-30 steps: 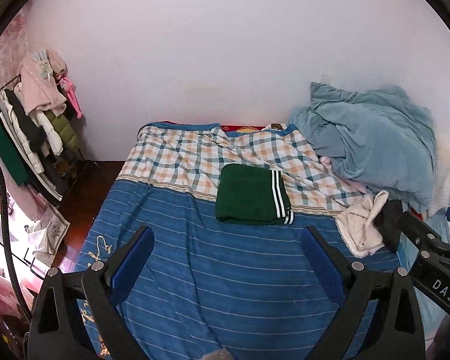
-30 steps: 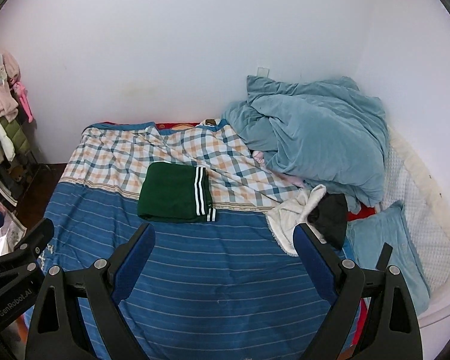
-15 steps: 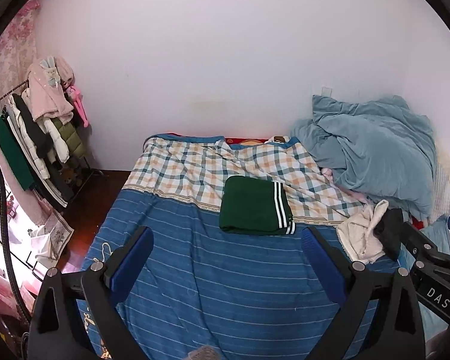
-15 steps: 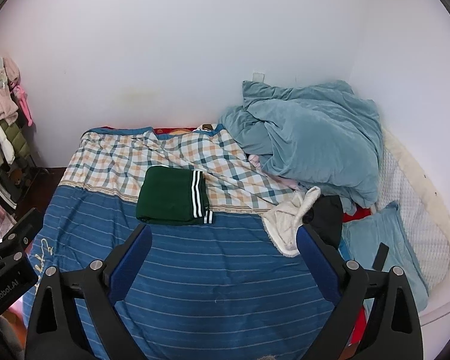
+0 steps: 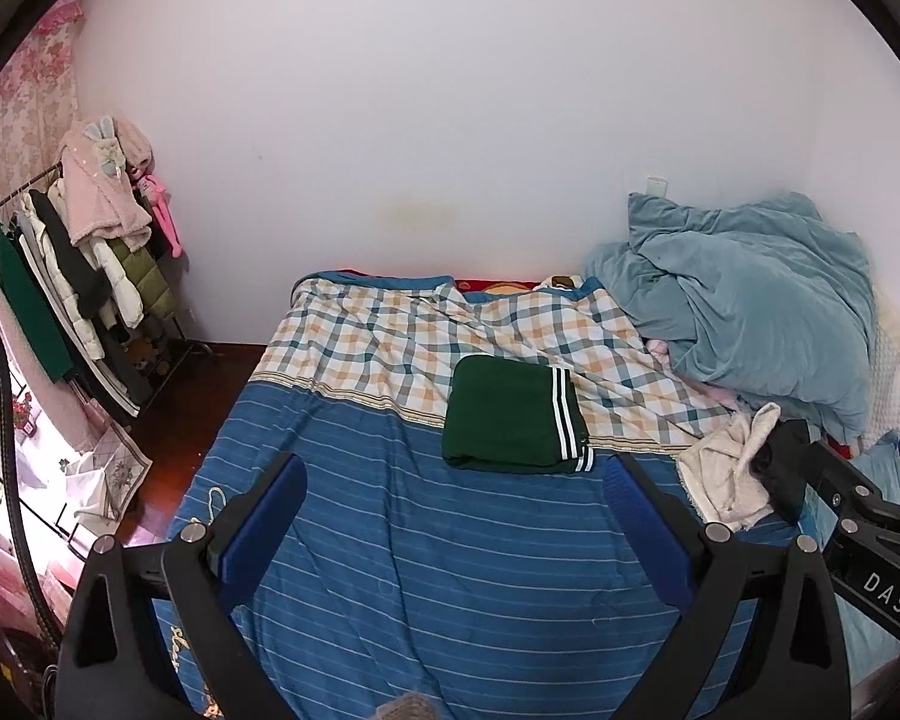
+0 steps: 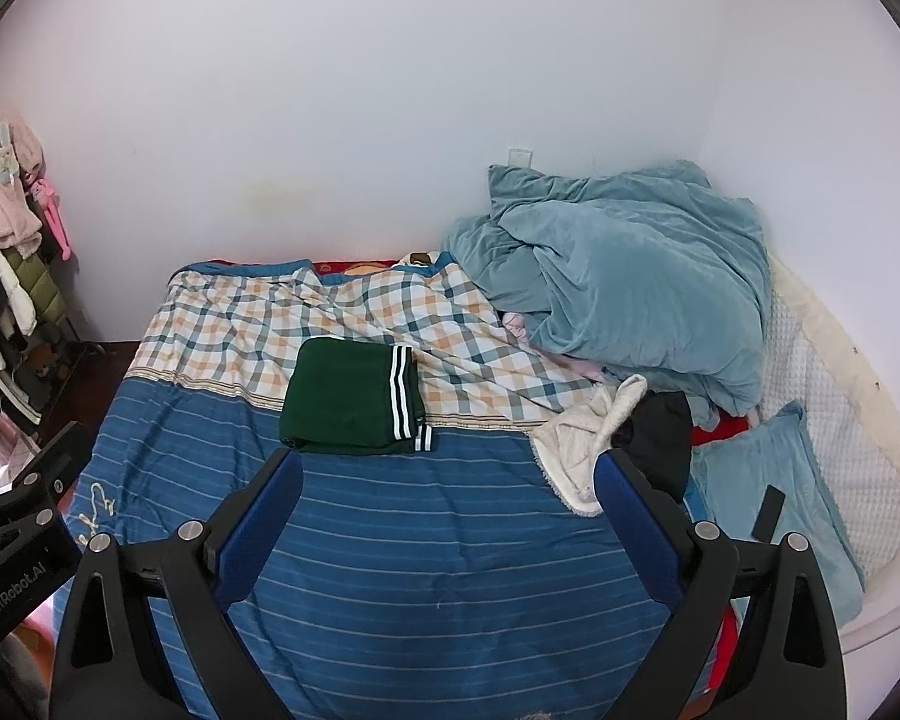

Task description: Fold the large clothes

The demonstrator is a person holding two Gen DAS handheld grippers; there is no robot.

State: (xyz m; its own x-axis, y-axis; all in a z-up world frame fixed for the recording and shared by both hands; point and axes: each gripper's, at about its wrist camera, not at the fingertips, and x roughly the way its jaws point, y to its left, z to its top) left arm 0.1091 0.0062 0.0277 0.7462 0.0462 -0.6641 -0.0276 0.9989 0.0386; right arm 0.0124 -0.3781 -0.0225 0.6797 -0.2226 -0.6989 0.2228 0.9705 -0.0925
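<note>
While both grippers hang above the near end of the bed (image 5: 426, 588), neither touches cloth. Left gripper (image 5: 450, 474): blue fingers (image 5: 258, 522) spread wide, nothing between them. Right gripper (image 6: 447, 471): fingers (image 6: 636, 528) likewise released and apart, holding nothing.

Landmark: the folded green garment (image 5: 504, 414), a flat rectangle with white stripes along its right edge. It lies mid-bed, straddling the seam where the blue striped cover (image 6: 390, 546) meets the plaid sheet (image 5: 402, 336) behind it. It sits beyond the fingertips of both grippers, well apart from them.

Right of the garment: a crumpled cream fleece (image 6: 588, 444) touching a black cloth (image 6: 660, 432). Behind and right of those, a heaped teal duvet (image 6: 630, 288) against the wall corner. Further right, a teal pillow (image 6: 774, 498) with a small dark object on it, too small to identify.

Far left of the garment, off the bed: a clothes rack (image 5: 72, 276) with pink, white, olive and green coats.

Writing: "DAS" on the right gripper's body as seen from the left wrist view (image 5: 882, 582); "GenRobot.AI" on the left gripper's body at the edge of the right wrist view (image 6: 15, 594). Yellow script embroidered on the cover's near-left corner (image 6: 96, 510), possibly letters, not legible.
</note>
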